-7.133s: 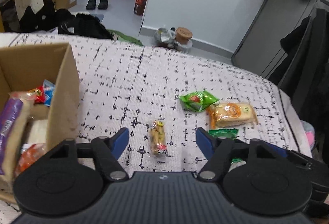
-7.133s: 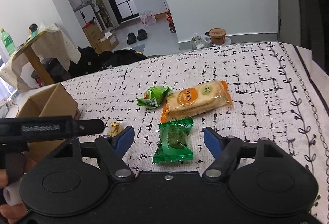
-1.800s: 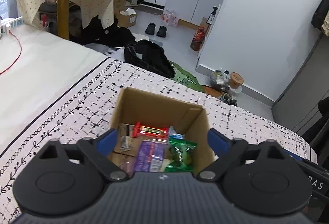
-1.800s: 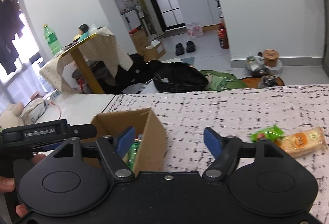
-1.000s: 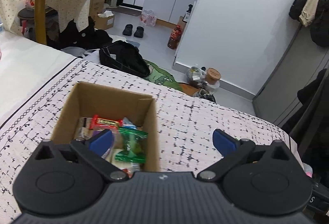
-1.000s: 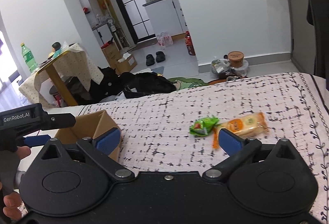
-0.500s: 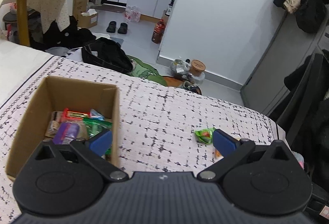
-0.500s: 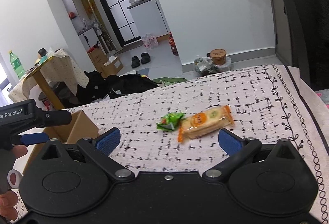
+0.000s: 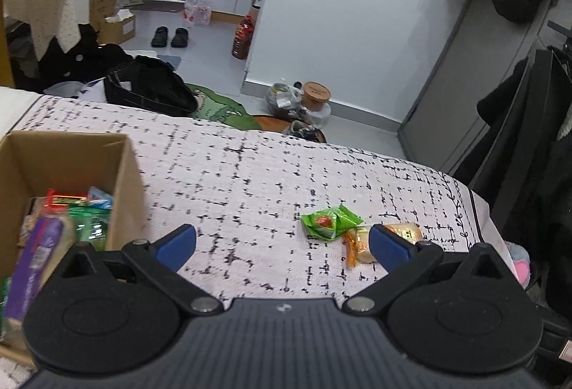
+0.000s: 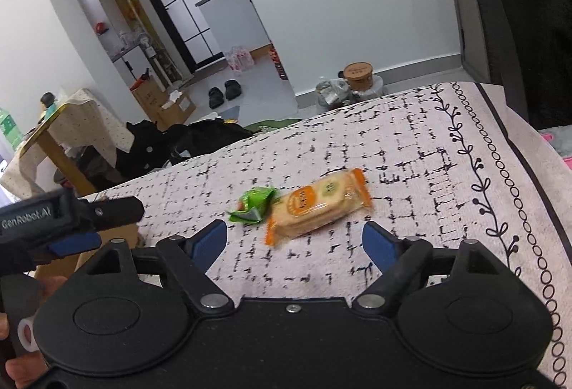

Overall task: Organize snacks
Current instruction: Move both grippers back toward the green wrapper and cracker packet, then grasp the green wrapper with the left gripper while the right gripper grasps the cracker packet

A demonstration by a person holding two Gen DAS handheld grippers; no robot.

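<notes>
While both grippers' fingers (image 10: 211,239) spread empty, two snacks on bedspread (image 10: 411,146): green packet (image 10: 255,203), orange cracker pack (image 10: 316,206).

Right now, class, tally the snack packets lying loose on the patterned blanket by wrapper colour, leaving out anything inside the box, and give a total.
Green wrapper: 1, the crumpled green packet.
Orange-trimmed wrapper: 1, the cracker pack.
Total: 2 loose on the blanket.

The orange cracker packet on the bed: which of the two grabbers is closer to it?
Right, probably. The right gripper faces the orange cracker packet just ahead of its open fingers; the left gripper points beside it, nearer the cardboard box.
</notes>
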